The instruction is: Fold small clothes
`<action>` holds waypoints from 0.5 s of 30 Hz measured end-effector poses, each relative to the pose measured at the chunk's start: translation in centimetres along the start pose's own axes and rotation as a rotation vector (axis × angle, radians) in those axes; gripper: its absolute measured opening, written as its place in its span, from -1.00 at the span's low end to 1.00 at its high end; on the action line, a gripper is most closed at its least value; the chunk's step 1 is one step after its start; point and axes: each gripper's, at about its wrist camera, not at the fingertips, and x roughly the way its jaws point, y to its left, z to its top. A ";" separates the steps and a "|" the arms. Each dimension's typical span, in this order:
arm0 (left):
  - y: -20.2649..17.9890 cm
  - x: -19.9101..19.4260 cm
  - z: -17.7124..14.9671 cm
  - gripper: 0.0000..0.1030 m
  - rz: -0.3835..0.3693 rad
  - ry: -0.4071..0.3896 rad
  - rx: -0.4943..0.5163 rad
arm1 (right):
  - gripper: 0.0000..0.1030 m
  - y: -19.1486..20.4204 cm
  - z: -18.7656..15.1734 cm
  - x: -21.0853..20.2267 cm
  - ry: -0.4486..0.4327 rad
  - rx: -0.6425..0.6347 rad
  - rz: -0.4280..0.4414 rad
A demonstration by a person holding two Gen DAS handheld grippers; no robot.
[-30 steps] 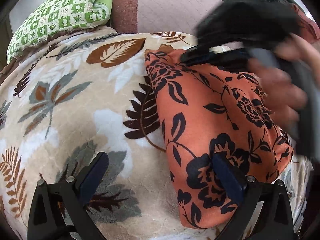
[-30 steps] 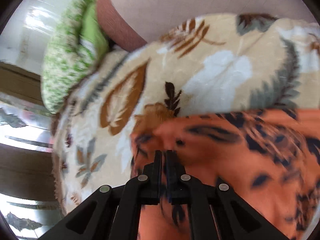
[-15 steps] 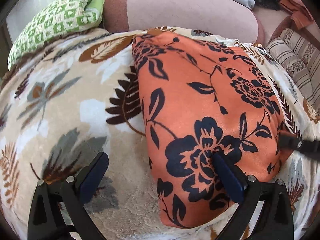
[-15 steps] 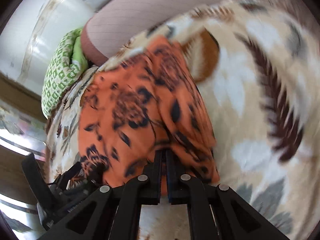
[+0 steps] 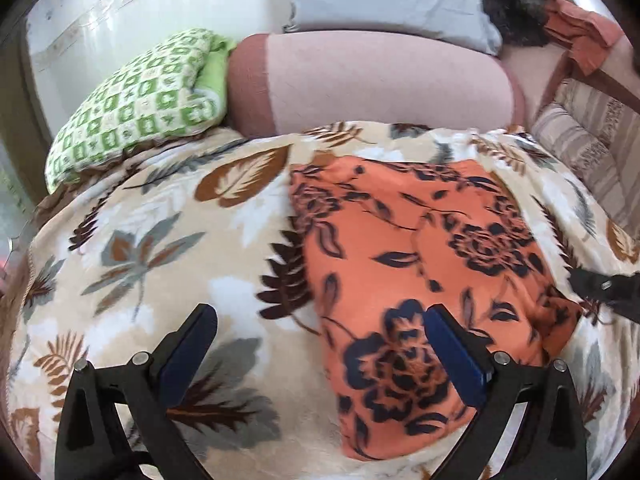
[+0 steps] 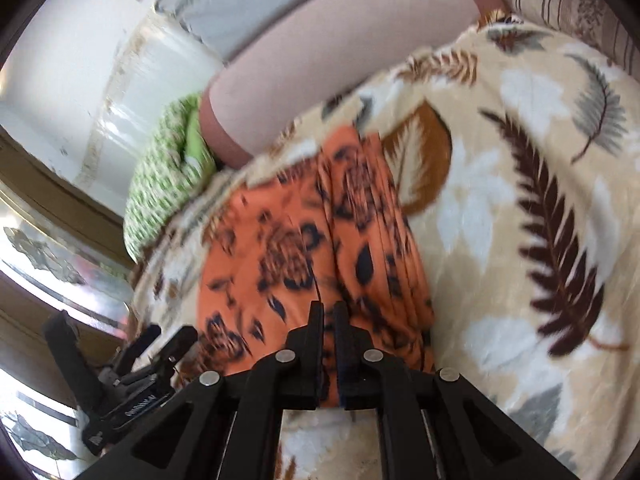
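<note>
Garment: an orange flowered cloth point(image 5: 420, 256) is laid on the leaf-print blanket point(image 5: 152, 240), ahead of both tongs.
Left tongs point(image 5: 320, 344): the jaws are spread wide and nothing is held; the right-hand finger is seen over the near end of the cloth, the left-hand finger over bare blanket.
Right tongs point(image 6: 329, 320): the jaws are pressed together at the near edge of the cloth; a pinch of fabric is judged likely, but cannot be confirmed.
Progress: stacked layers are visible along one long side, so at least one fold is judged done; a further fold and smoothing are judged to remain.
Edges: the near end is rounded and slightly rumpled.
Open room: bare blanket is available to the left of the left tongs; a green checked pillow point(image 5: 132, 100) and a pink cushion point(image 5: 372, 80) close off the far side.
</note>
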 end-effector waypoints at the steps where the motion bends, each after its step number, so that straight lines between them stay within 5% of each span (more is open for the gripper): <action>1: 0.6 0.4 0.0 1.00 -0.006 0.018 -0.020 | -0.85 -0.2 0.4 -0.2 -0.014 0.009 0.008; 8: 3.4 2.3 0.3 1.00 -0.026 0.085 -0.126 | -0.85 0.0 1.4 0.7 -0.018 0.019 0.014; 15: 2.0 3.9 -0.3 1.00 -0.045 0.130 -0.081 | -0.85 1.2 1.4 4.6 0.054 -0.003 -0.008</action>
